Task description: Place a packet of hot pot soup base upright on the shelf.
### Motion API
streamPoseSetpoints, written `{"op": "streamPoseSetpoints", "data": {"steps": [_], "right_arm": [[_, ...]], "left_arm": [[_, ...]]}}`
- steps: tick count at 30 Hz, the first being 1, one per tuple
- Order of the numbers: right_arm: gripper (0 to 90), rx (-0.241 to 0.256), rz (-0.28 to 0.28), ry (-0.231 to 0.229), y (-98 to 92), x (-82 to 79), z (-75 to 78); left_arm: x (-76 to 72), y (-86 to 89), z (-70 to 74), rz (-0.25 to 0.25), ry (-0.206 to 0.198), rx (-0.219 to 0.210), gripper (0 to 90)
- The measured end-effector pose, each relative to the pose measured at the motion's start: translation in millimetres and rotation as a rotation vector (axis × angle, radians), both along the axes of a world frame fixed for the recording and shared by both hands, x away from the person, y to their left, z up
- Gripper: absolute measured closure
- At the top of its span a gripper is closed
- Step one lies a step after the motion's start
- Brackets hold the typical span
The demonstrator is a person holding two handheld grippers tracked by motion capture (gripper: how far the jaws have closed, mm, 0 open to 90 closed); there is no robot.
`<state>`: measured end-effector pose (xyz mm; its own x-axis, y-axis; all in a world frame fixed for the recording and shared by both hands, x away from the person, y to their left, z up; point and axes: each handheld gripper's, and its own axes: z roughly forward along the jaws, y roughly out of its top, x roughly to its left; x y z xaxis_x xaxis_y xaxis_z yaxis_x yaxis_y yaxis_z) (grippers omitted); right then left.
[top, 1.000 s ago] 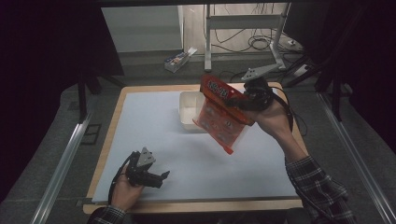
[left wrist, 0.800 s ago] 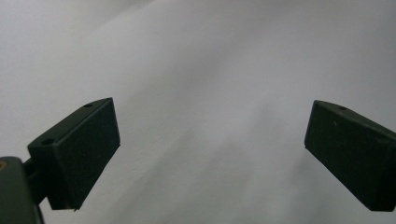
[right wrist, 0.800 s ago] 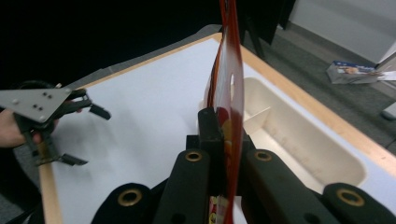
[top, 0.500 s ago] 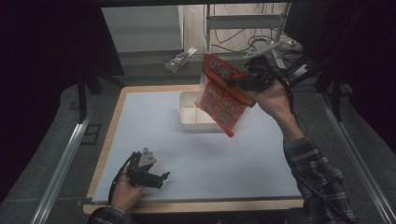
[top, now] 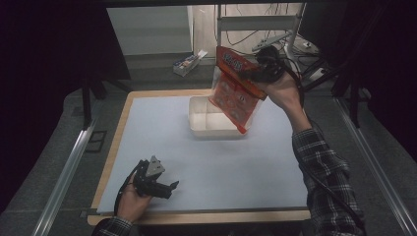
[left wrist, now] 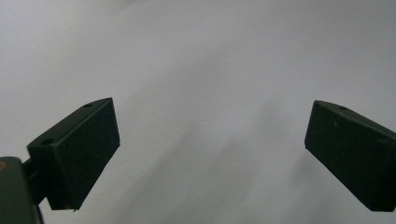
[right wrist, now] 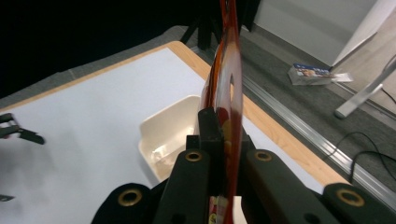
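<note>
Up and back went the right gripper (top: 259,73) since a second ago, taking the red snack bag (top: 235,91) with it, so the bag now hangs higher over the far part of the table (top: 206,219). Its jaws are pinched tight on the bag's top edge, and the right gripper view shows the thin red edge squeezed between them. From there the bag hangs down at a slant, and its low corner is above the near right rim of the white tub (top: 212,120). I cannot tell if the bag touches the tub. This tub sits on the pale mat (top: 221,172) near the far edge.

Over by the near left corner, the left gripper (top: 169,187) has stayed where it was, low over the mat. Its jaws are spread wide apart with nothing between them.
</note>
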<state>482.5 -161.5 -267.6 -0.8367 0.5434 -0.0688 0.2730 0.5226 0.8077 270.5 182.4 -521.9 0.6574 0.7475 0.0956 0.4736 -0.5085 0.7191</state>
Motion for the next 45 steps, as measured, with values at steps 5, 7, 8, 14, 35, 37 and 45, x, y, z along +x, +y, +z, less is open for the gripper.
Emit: {"op": "streamPoseSetpoints", "data": {"steps": [5,7,8,14,35,37,45], "right_arm": [[89.0,-0.010,-0.016,-0.006,-0.1,12.8,-3.8],[89.0,-0.014,-0.021,-0.008,0.0,17.5,-5.0],[89.0,-0.017,-0.022,-0.011,0.1,20.3,-5.9],[89.0,-0.049,-0.020,-0.014,5.0,34.6,-14.4],[89.0,-0.121,0.004,0.063,23.3,60.1,-45.2],[88.9,-0.132,0.005,0.084,25.9,63.9,-54.3],[87.9,-0.123,-0.003,0.112,31.4,71.8,-63.6]], "left_arm": [[0.1,-0.3,-0.3,-0.001,0.001,0.001,3.0],[0.1,-0.4,-0.4,-0.001,0.001,0.001,3.0],[0.1,-0.5,-0.5,-0.001,0.001,0.001,3.0],[0.1,-0.2,-0.5,-0.001,0.000,0.005,3.0],[-0.5,-1.3,-1.0,-0.004,0.001,0.010,3.0],[-0.4,-1.2,-1.0,-0.005,0.001,0.013,3.0],[-0.2,-1.8,-1.6,-0.005,0.003,0.013,3.0]]}}
